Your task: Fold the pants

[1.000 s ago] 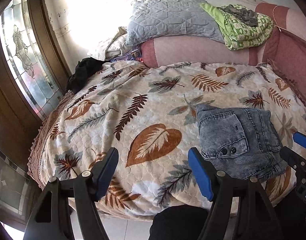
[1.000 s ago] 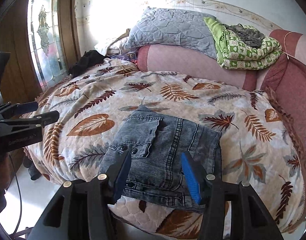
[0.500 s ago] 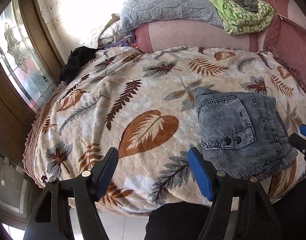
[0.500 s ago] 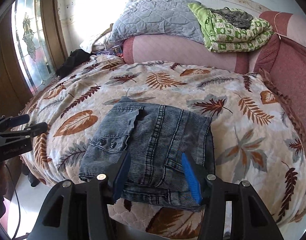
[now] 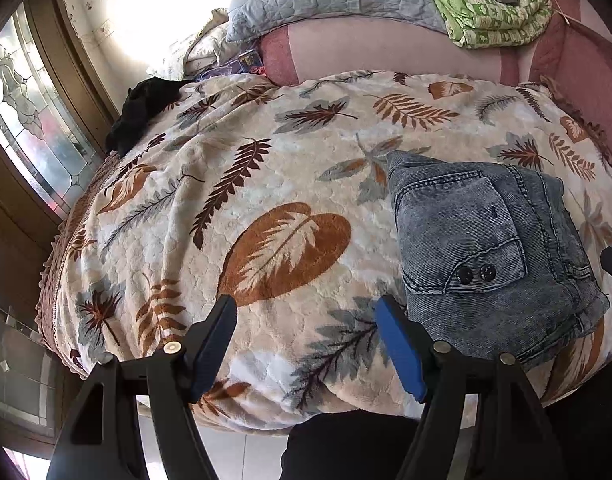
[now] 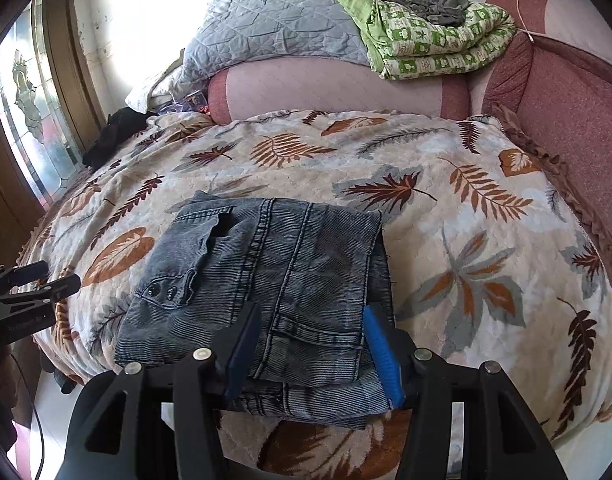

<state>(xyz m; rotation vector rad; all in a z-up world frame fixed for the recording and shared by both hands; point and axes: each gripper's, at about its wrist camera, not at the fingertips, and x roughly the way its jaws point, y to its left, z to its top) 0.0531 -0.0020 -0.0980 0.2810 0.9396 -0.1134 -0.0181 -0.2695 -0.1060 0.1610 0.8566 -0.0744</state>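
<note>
The grey-blue denim pants lie folded into a compact stack near the front edge of the bed, a flap pocket with two dark buttons on top; they also show at the right of the left wrist view. My right gripper is open and empty, hovering over the stack's near edge, jaws either side of a belt loop area. My left gripper is open and empty over the bedspread, to the left of the pants. It also appears at the left edge of the right wrist view.
A leaf-patterned bedspread covers the bed. A pink headboard holds a grey quilt and a green folded blanket. A black garment lies at the far left corner beside a stained-glass door.
Both grippers have moved forward and lower toward the bed, so the pants look larger and closer. Both stay open. The pants have not moved.
</note>
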